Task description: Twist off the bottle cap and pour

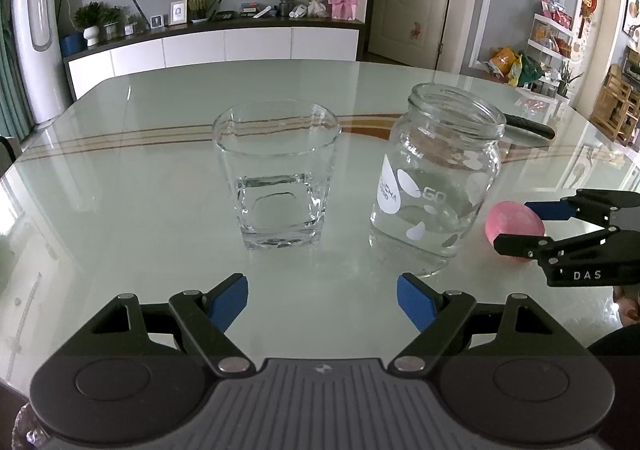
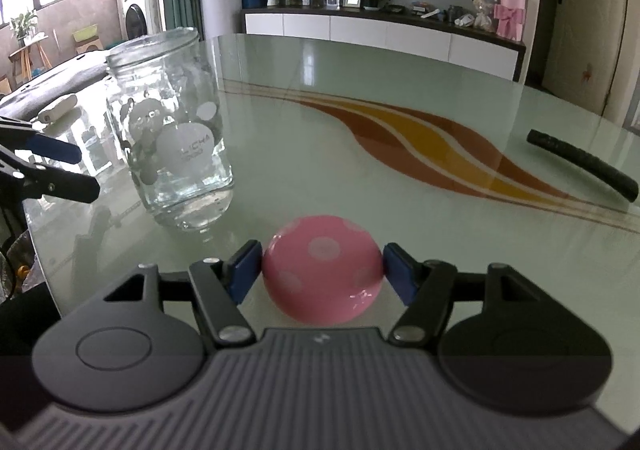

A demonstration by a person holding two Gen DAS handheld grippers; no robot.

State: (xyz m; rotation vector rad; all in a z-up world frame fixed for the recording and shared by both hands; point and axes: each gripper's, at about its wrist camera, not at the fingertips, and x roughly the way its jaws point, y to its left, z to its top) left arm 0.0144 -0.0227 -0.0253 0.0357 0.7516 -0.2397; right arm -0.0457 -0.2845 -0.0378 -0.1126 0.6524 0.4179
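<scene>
An uncapped clear glass bottle (image 1: 436, 178) with white dots stands upright on the table; it also shows in the right wrist view (image 2: 176, 130). A clear tumbler (image 1: 278, 174) with a little water stands to its left. My left gripper (image 1: 322, 300) is open and empty, just in front of both. My right gripper (image 2: 323, 270) is shut on the pink dotted cap (image 2: 323, 270) and holds it at the table surface, right of the bottle. The cap (image 1: 514, 222) and right gripper (image 1: 520, 224) show in the left wrist view too.
A black rod (image 2: 584, 164) lies on the glass table (image 1: 160, 170) behind the bottle to the right. A white cabinet (image 1: 224, 50) stands beyond the table's far edge.
</scene>
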